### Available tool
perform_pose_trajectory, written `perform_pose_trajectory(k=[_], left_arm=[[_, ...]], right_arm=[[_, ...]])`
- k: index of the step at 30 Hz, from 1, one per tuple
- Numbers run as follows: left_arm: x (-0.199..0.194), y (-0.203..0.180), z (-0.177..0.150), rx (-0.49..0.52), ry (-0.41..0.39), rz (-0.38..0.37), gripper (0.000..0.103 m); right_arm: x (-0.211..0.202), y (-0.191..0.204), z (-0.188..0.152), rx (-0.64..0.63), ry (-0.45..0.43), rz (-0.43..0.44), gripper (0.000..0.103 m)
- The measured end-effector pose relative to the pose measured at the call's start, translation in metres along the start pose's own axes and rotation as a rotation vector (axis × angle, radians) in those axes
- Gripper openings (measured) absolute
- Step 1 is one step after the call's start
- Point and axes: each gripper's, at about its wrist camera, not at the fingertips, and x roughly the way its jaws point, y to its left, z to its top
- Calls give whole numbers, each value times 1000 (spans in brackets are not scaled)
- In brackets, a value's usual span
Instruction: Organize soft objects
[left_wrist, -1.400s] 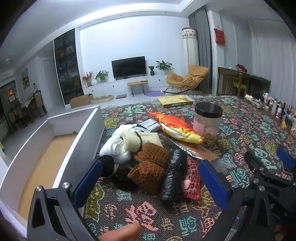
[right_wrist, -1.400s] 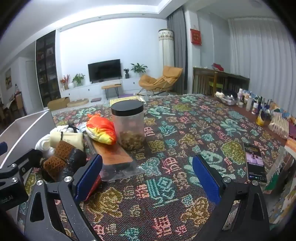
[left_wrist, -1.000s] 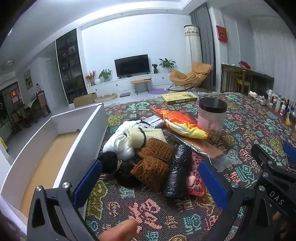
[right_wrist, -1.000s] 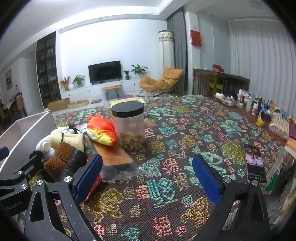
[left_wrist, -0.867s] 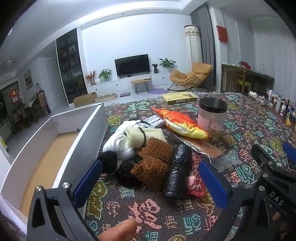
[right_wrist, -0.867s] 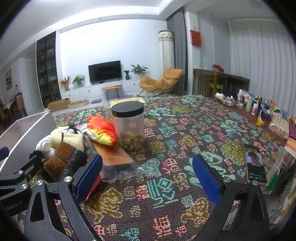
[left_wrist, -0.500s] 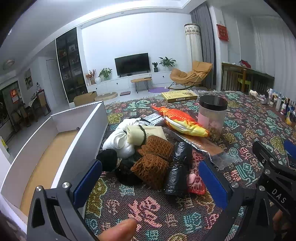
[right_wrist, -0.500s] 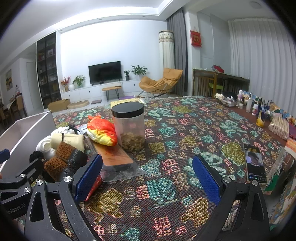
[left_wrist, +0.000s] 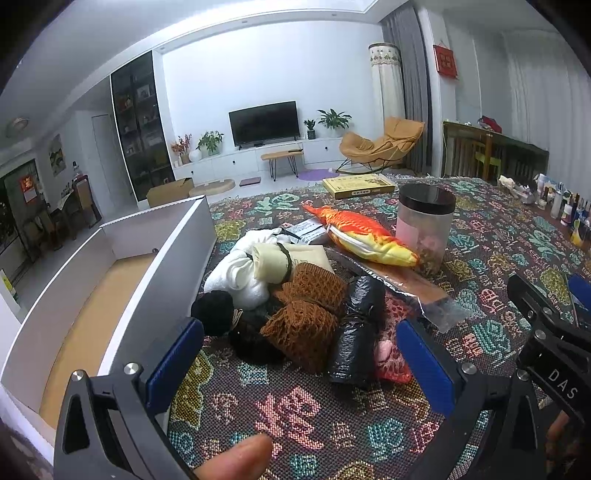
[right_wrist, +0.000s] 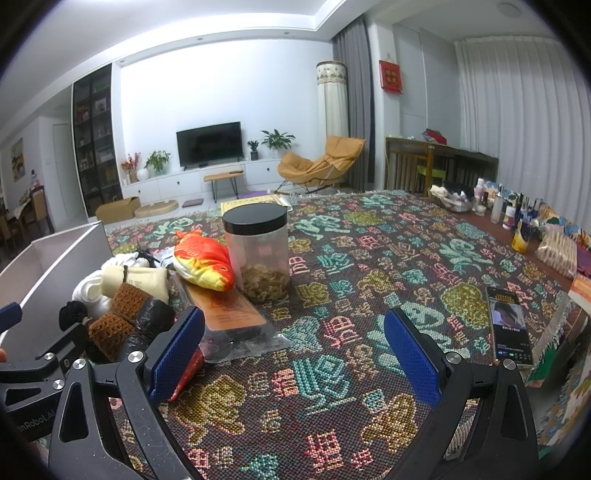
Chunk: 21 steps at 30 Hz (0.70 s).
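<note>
The left hand-held gripper (left_wrist: 299, 354) is hovering with its fingers spread apart and empty, and the pile of soft things is lying on the table (left_wrist: 303, 410) just ahead between them: a brown net bundle (left_wrist: 306, 314), a black bag (left_wrist: 356, 332), a red pouch (left_wrist: 391, 354), a black ball (left_wrist: 212, 312) and white cloth (left_wrist: 240, 273). To its left a box (left_wrist: 122, 288) is standing open beside the pile, and farther ahead a fish toy (left_wrist: 364, 236) is resting against a jar (left_wrist: 424, 225). The right hand-held gripper (right_wrist: 293, 350) is also gaping wide and holding nothing, with the pile sitting to its front left and a phone (right_wrist: 509, 328) lying to its right.
</note>
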Motion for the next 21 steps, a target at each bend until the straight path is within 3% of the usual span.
perform_pose_trajectory(k=[21], left_arm=[[5, -1, -2, 4, 10, 0, 103]], right_arm=[[0, -1, 1, 1, 1, 1, 99]])
